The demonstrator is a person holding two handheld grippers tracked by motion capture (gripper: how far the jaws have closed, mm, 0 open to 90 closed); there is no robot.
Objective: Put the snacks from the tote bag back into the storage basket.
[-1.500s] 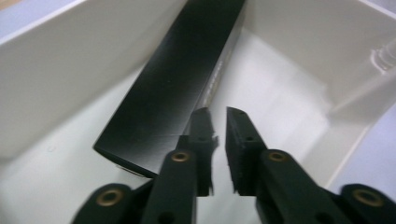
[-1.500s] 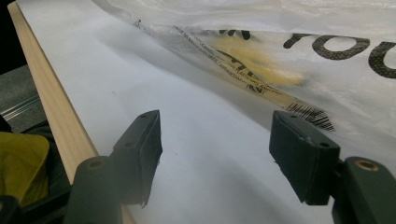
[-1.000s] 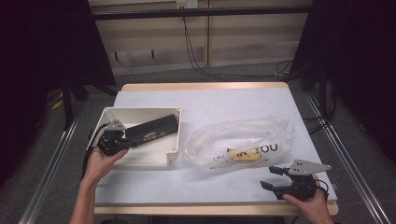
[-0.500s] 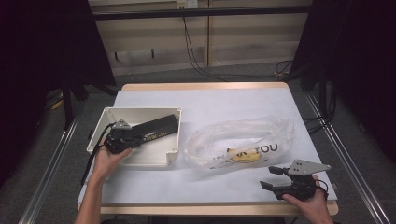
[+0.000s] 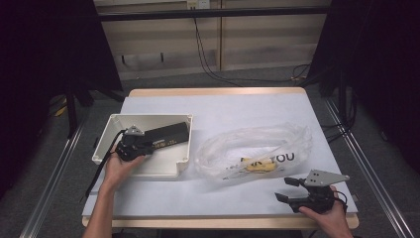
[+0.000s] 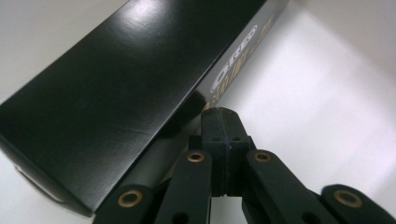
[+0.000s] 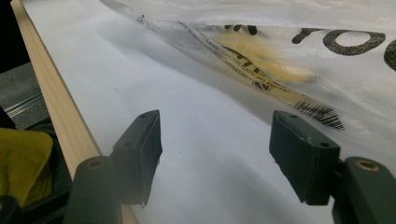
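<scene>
Where the white plastic bin [image 5: 111, 130] sits at the left of the table, a long black box [image 5: 171, 135] lies slantwise inside it, one end toward the bin's far right corner and the other reaching back toward the person's left hand [image 5: 118, 168]. In the left gripper view the box [image 6: 121, 93] shows a glossy black top and a side with a white oval logo and gold print, raised off the pale bin floor [image 6: 317, 102]. The left gripper [image 5: 130, 146] is down in the bin at the near end of that box; its two black jaws are pressed flat together with nothing between them, their joined tips [image 6: 219, 116] right against the box's lower edge. To the right of the bin, near it but apart, a crumpled clear plastic bag [image 5: 257, 148] lies on the white table cover [image 5: 223, 106], with black lettering and something yellow inside. At the near right corner of the table the right gripper [image 5: 285, 189] rests low in the person's right hand [image 5: 324, 213], its jaws spread wide and holding nothing. In its own view the right gripper [image 7: 215, 158] points over bare white cover toward the bag's [image 7: 327, 28] near edge, where a barcode strip [image 7: 317, 112] shows through the plastic, and the table's wooden edge [image 7: 51, 98] runs along the left.
</scene>
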